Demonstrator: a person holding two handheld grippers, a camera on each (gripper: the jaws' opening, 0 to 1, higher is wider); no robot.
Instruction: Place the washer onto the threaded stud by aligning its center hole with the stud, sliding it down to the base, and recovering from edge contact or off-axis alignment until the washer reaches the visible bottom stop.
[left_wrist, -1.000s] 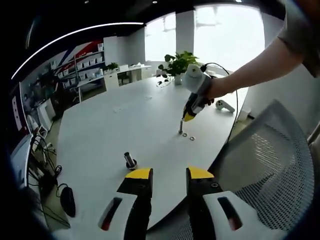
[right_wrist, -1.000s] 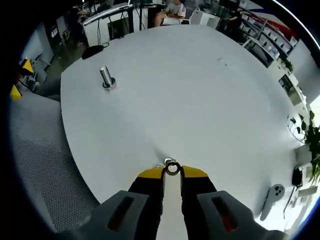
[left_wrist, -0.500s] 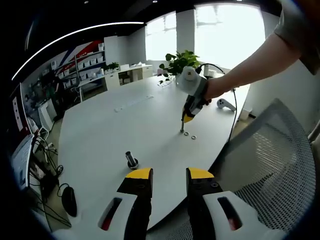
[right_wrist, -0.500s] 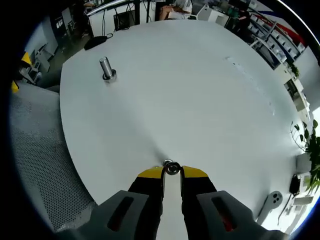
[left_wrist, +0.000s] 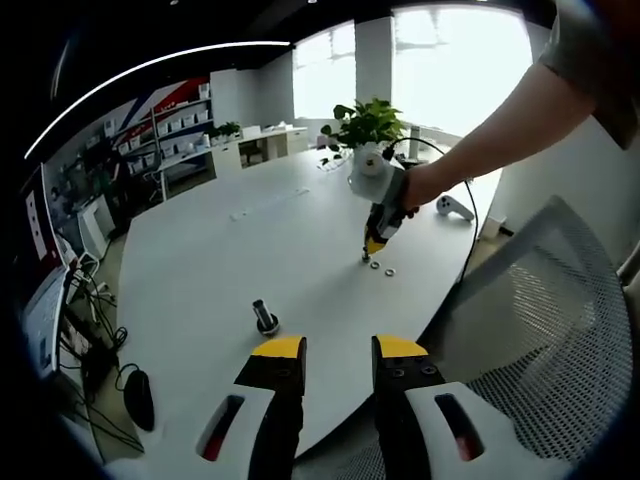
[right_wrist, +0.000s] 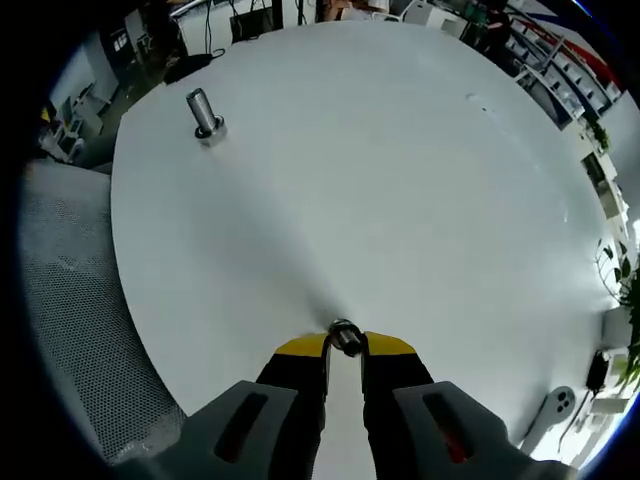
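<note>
The threaded stud (left_wrist: 264, 318) stands upright on the round white table (left_wrist: 220, 260), just ahead of my left gripper (left_wrist: 338, 349), which is open and holds nothing. Farther across, a person's hand holds my right gripper (left_wrist: 374, 246) tip-down close to the table, beside two loose washers (left_wrist: 380, 268). In the right gripper view, my right gripper (right_wrist: 344, 344) is shut on a small metal washer (right_wrist: 344, 336) just over the table (right_wrist: 400, 180). There the stud (right_wrist: 203, 113) stands far off at the upper left, near the table's edge.
A grey mesh chair (left_wrist: 540, 330) sits at the table's right edge; its mesh (right_wrist: 60, 330) also shows on the left. A white controller (left_wrist: 452, 209) and a potted plant (left_wrist: 366, 125) lie beyond the right gripper. A black mouse (left_wrist: 138, 400) and cables are by the left edge.
My right gripper has sunk a little toward the table, still shut on the washer. Both views have shifted slightly. The stud and the loose washers have stayed put.
</note>
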